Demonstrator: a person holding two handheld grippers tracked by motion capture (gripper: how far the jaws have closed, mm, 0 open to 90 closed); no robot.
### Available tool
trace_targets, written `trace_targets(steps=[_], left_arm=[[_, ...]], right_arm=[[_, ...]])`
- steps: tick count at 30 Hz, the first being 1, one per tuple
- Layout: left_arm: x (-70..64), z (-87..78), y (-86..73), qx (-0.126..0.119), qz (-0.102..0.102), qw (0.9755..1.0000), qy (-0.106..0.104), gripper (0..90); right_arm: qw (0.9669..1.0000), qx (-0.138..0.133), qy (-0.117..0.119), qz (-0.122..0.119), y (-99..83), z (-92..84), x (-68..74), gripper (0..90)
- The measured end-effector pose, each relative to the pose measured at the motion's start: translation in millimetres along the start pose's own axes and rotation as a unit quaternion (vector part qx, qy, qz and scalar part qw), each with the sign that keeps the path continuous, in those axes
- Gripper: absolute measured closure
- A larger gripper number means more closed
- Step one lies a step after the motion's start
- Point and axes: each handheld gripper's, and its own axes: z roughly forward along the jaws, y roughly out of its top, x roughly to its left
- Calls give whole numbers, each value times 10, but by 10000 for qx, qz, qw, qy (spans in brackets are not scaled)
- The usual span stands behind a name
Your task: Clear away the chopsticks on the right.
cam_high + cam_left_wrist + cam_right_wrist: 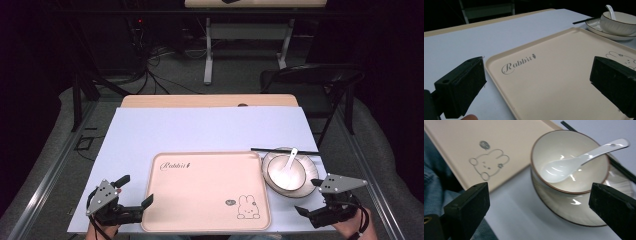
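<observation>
The light blue table cover (200, 130) lies bare across its far half and its left strip, giving free room there; its near edge runs just under both grippers. At the left, the left gripper (134, 196) sits at the near left corner of the beige tray (200, 210), its jaws spread wide and holding nothing. In the left gripper view the tray's raised rim (496, 82) passes between the two jaws, one jaw over the cover outside the rim, the other over the tray's flat floor; whether either jaw touches the tray is hard to tell. The tray carries the word "Rabbit" (175, 165) near its far left corner and a rabbit drawing (247, 206) near its near right corner, and is otherwise bare. Just right of the tray's right edge stands a white bowl (286, 172) on a plate (312, 165), a white ceramic spoon (291, 158) leaning in it, with dark chopsticks (280, 150) lying across the plate's far side. The right gripper (307, 196) hovers just near of the bowl, jaws wide apart and empty; in the right gripper view the bowl (584, 182) lies ahead, between the jaws, apart from both.
</observation>
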Motion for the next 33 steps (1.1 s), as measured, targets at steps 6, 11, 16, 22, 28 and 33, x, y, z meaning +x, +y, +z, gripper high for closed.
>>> trace_targets(steps=[6, 11, 16, 22, 28, 33], left_arm=[[2, 9, 0, 23, -6, 10000, 15, 1], [0, 6, 1, 20, 12, 10000, 18, 1], [6, 5, -1, 24, 2, 10000, 38, 1], [5, 9, 0, 63, 39, 10000, 5, 1], [8, 7, -1, 70, 51, 10000, 6, 1], [7, 7, 0, 77, 66, 9999, -3, 1]], right_arm=[[9998, 165, -20, -55, 33, -29, -281, 21], [9988, 391, -3, -291, 97, -19, -426, 7], [9970, 520, 91, -571, 208, -16, -548, 0], [9922, 758, 211, -963, 377, 14, -690, 0], [9850, 1068, 261, -1327, 579, 34, -872, 0], [9813, 1200, 205, -1489, 698, 59, -1000, 0]])
